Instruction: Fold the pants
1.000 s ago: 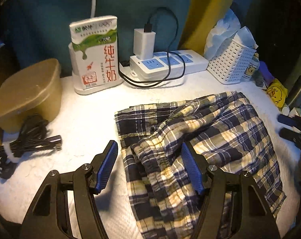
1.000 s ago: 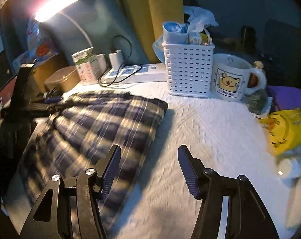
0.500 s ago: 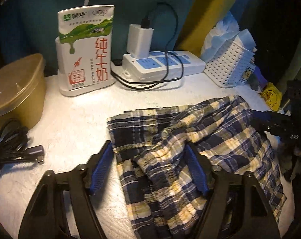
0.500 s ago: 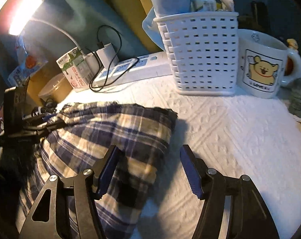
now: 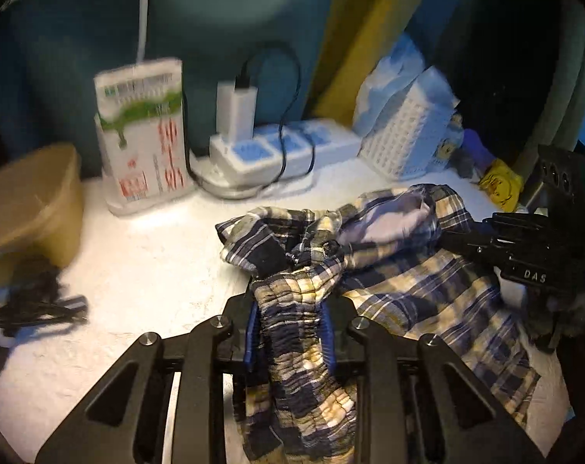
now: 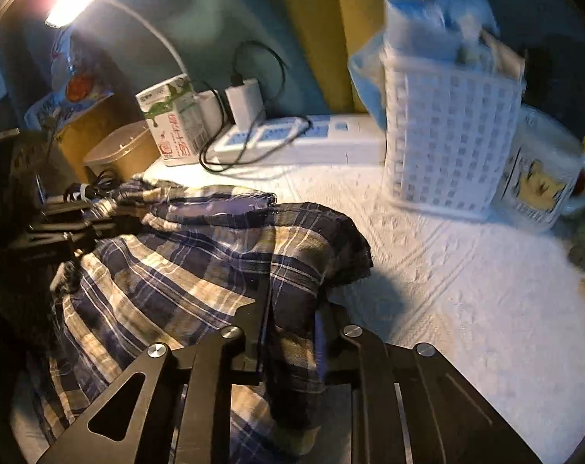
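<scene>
- White textured desk (image 5: 145,270) under lamp light carried the plaid pants (image 5: 408,290).
- Left hand-held gripper (image 5: 290,332) was closing on the bunched waistband; right hand-held gripper (image 6: 292,328) was clenched on the opposite edge.
- Pants stretched between both hand-held grippers, long axis running gripper to gripper, each equally near.

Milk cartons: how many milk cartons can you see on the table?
1. The milk carton stands at the back of the white table, between the brown lidded box and the power strip. More could hide behind the white basket.
</scene>
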`<state>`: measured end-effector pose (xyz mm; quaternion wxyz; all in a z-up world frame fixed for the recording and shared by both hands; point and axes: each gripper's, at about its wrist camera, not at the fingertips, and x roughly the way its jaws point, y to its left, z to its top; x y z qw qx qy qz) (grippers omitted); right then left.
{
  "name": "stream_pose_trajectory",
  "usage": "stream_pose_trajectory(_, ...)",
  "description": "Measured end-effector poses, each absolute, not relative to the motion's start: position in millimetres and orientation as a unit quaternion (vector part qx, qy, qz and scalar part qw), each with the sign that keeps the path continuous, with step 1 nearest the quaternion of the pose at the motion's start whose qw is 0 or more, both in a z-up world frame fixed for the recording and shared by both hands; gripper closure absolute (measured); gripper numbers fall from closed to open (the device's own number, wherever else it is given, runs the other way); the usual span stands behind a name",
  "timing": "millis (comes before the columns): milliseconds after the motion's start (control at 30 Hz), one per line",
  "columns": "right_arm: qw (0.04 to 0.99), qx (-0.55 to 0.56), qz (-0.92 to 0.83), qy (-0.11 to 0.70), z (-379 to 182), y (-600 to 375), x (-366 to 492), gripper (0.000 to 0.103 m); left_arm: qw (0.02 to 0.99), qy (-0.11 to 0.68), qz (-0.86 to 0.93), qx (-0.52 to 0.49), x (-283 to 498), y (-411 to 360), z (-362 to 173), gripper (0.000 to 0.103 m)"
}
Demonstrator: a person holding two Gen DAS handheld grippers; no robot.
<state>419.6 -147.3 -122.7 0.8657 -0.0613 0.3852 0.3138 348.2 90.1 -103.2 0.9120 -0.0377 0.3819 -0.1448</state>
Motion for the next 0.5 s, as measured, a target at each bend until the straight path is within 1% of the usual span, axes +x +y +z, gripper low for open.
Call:
stream_pose_trajectory(200,0.896,-0.089,0.306,0.310,-69,-143,376,0.085,0.936,0.322,-0.137,-0.029,313,90,-63,0.079)
stream_pose_trajectory(367,0.912,-0.099,0.307,0.251,-23,-148,336,0.085,0.961,0.247,-0.125,-0.027,268,92,-23,0.079)
stream_pose_trajectory(500,0.922,-0.105,0.313,0.205,10,-149,300,0.085,0.973,0.205,-0.107,-0.010,233,91,9,0.079)
